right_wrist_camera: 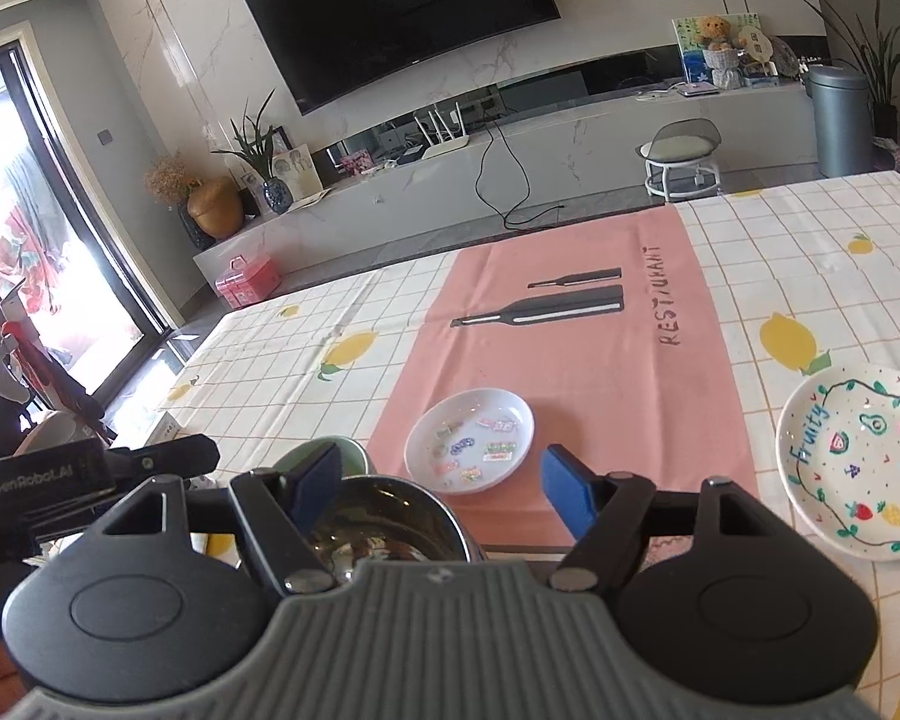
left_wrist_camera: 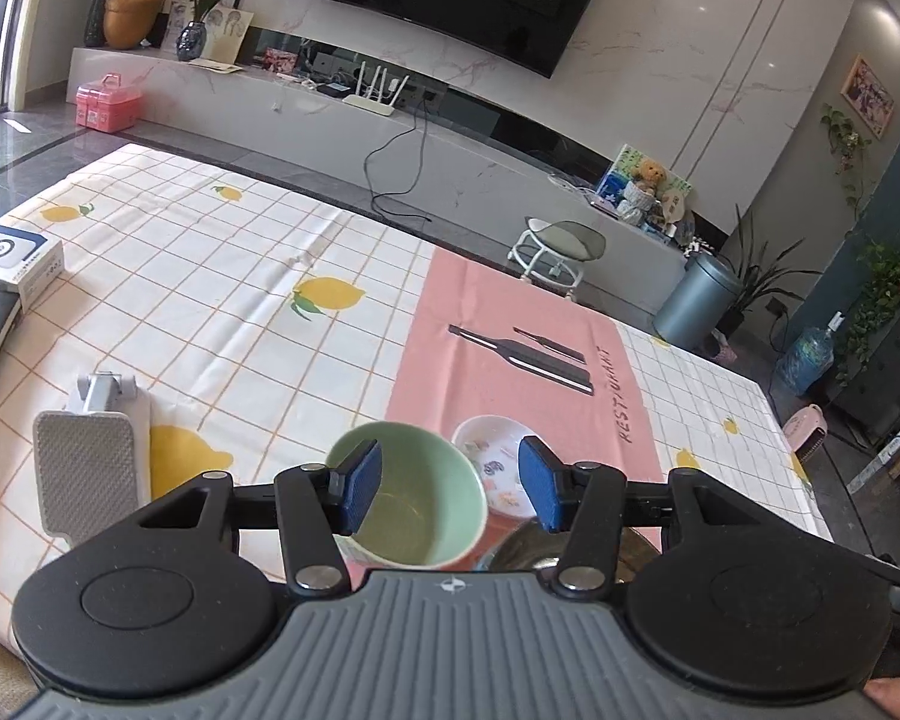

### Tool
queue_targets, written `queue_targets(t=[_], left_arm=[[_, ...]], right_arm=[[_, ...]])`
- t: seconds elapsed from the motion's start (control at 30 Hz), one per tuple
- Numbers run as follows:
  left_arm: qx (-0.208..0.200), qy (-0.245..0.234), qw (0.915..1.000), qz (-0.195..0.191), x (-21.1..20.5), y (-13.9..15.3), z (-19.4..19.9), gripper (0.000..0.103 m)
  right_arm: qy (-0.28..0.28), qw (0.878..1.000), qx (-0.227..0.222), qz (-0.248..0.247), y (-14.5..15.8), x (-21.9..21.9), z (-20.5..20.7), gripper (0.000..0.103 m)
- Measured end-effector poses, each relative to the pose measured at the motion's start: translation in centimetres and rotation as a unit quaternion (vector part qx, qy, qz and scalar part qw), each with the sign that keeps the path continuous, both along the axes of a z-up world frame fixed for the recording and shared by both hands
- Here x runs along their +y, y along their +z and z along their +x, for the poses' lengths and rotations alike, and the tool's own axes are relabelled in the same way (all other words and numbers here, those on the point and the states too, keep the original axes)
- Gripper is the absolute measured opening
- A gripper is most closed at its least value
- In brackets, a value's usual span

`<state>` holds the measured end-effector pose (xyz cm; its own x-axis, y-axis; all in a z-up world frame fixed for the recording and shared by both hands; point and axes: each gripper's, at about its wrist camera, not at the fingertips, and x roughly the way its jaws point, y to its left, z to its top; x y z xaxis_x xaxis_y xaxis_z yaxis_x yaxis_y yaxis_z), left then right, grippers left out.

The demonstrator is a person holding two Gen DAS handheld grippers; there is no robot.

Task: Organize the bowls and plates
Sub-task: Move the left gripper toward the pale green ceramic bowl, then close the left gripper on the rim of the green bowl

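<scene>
Right wrist view: your right gripper point(right_wrist_camera: 438, 489), spread and empty, has the sticker plate point(right_wrist_camera: 469, 440) just ahead, nearer than the left gripper point(left_wrist_camera: 450, 489), also spread.

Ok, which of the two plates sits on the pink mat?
The small plate with stickers, just beyond the steel bowl. The bigger "Fruity" plate lies off the pink mat, on the checked cloth at the right.
</scene>
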<state>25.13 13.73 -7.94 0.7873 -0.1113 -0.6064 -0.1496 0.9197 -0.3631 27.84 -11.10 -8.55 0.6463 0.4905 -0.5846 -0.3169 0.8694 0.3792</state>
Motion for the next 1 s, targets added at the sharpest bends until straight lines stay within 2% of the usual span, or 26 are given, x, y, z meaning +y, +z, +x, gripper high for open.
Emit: queue_targets(t=[0.1, 0.23, 0.37, 0.53, 0.73, 0.87, 1.0], left_arm=[[0.023, 0.005, 0.9997, -0.002, 1.1, -0.3, 1.1, 0.06], [0.044, 0.003, 0.9989, 0.015, 1.9, -0.6, 2.4, 0.06], [0.07, -0.002, 0.9976, 0.003, 2.9, -1.4, 4.1, 0.06], [0.097, 0.017, 0.9951, 0.006, 3.8, -3.2, 4.5, 0.06], [0.132, 0.026, 0.9896, -0.051, 5.2, -5.2, 5.1, 0.06], [0.144, 0.029, 0.9878, -0.052, 5.2, -6.0, 5.3, 0.06], [0.142, 0.028, 0.9864, -0.077, 5.3, -6.3, 5.3, 0.057]], right_arm=[[0.007, 1.0, -0.01, -0.018, 1.1, 0.8, 0.6, 0.073], [0.02, 0.999, -0.01, -0.039, 2.1, 1.9, 1.4, 0.073], [0.035, 0.998, -0.002, -0.057, 2.7, 3.2, 2.4, 0.073], [0.055, 0.993, 0.007, -0.104, 2.7, 5.8, 3.5, 0.077], [0.07, 0.986, 0.04, -0.148, 1.4, 9.0, 4.9, 0.077], [0.089, 0.982, 0.061, -0.152, 0.3, 10.9, 5.9, 0.074], [0.103, 0.979, 0.102, -0.143, -1.1, 12.2, 7.0, 0.069]])
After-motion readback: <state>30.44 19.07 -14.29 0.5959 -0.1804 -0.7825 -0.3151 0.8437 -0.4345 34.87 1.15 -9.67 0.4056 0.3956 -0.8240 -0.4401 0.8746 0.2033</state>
